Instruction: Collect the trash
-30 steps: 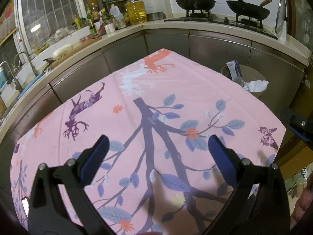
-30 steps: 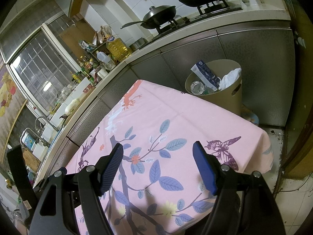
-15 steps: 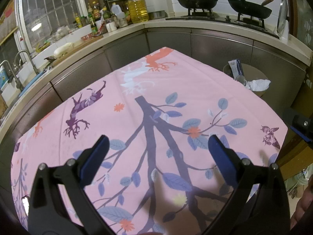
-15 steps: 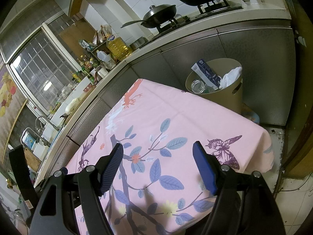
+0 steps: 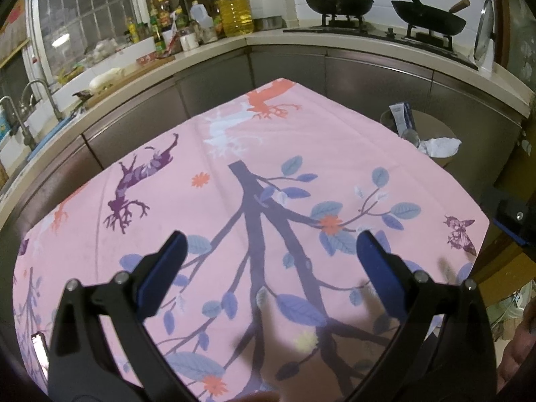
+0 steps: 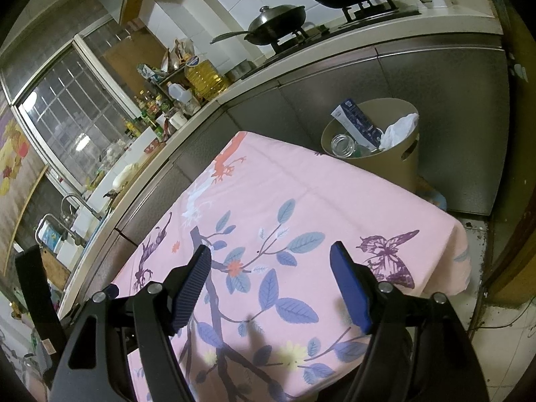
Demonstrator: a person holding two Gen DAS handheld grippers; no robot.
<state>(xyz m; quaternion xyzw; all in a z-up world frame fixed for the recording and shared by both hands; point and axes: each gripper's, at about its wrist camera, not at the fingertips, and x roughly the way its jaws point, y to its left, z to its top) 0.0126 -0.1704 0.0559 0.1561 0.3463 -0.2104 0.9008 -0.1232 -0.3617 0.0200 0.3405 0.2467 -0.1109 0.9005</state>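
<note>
Pink floral cloth (image 5: 301,154) bare across the worktop, both tools, left (image 5: 268,251) and right (image 6: 271,268), spread and empty above it, trash in the beige bin (image 6: 385,164) beyond: light crumpled tissue (image 6: 400,129), stiff carton (image 6: 356,119), fragile-looking, slippery glass jar (image 6: 342,144) likely best gripped at the rim.

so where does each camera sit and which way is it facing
Left wrist: on the left claw, looking along its open fingers over the pink tablecloth toward the stove; a hand shows at the lower right edge.
Right wrist: on the right claw, open, facing the trash bin past the table's far corner.
Shared: tablecloth, bin, stove pans, window counter.
</note>
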